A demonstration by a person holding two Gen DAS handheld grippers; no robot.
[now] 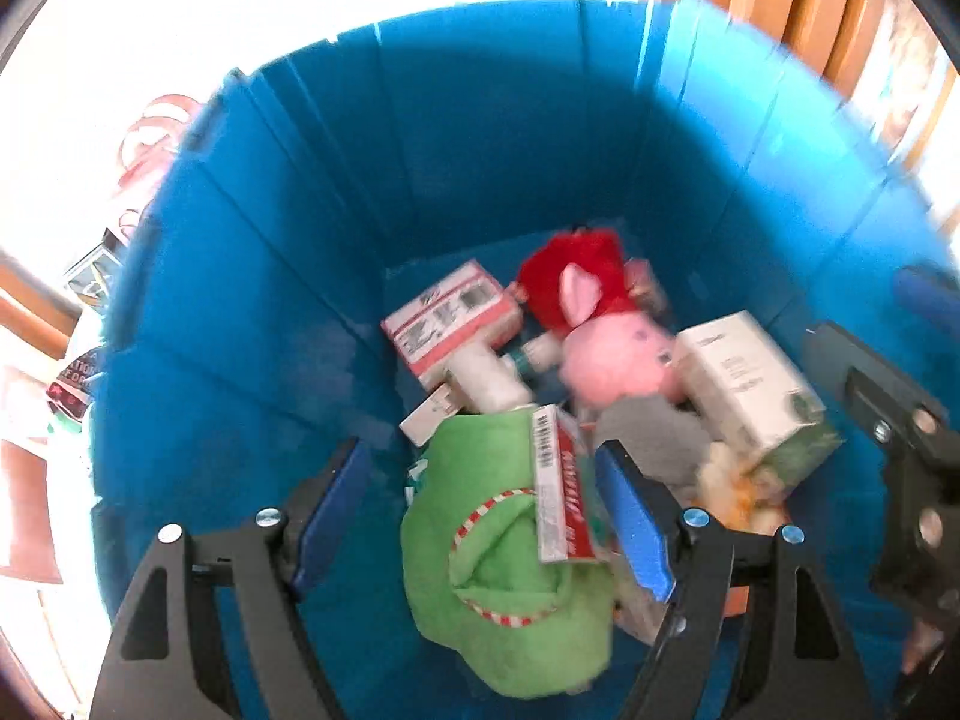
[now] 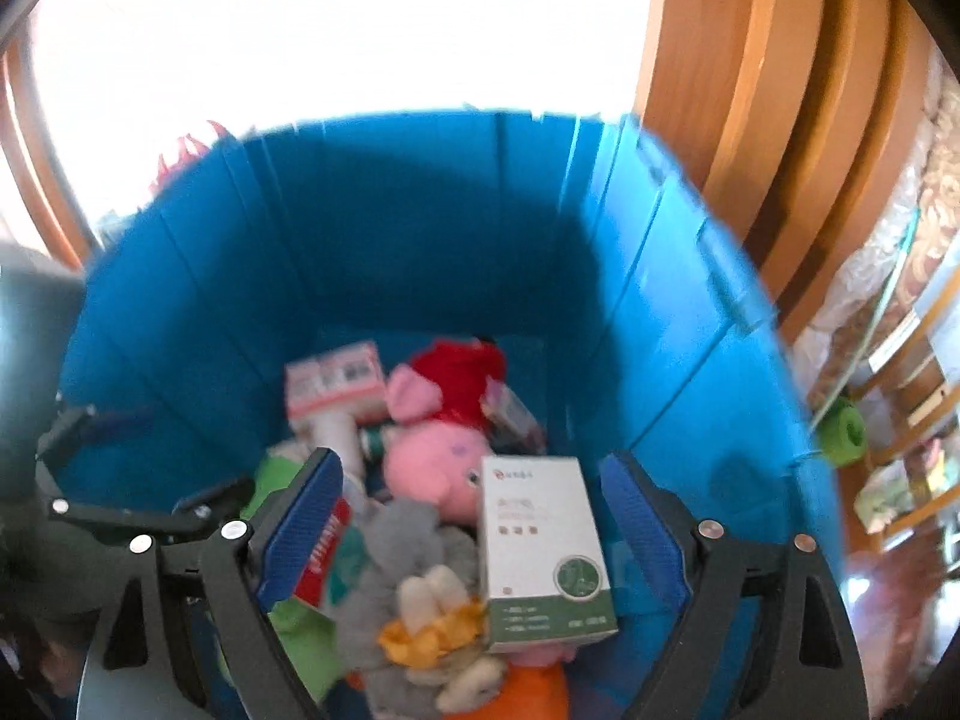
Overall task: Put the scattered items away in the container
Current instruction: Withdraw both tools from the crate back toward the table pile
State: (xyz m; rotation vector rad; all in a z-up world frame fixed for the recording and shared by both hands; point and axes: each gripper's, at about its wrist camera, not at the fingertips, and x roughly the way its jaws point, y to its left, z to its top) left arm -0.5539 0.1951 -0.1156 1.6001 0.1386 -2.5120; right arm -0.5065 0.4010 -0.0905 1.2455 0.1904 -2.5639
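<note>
Inside blue bin (image 1: 252, 276), barcoded boxes, writing unreadable; both claws wide, empty

1. A deep blue container (image 1: 252, 276) with ribbed walls carries everything; its floor shows bare only at the far wall.
2. A pink-and-white box (image 1: 450, 318) lies near the far left corner, with a white bottle (image 1: 486, 381) against it.
3. A pink plush pig in red (image 1: 606, 336) lies in the middle, head toward the near side.
4. A white-and-green box (image 2: 543, 546) rests tilted on the right, over a grey plush (image 2: 414, 546).
5. A green cloth (image 1: 498, 588) fills the near left, a red-and-white carton (image 1: 558, 492) on top.
</note>
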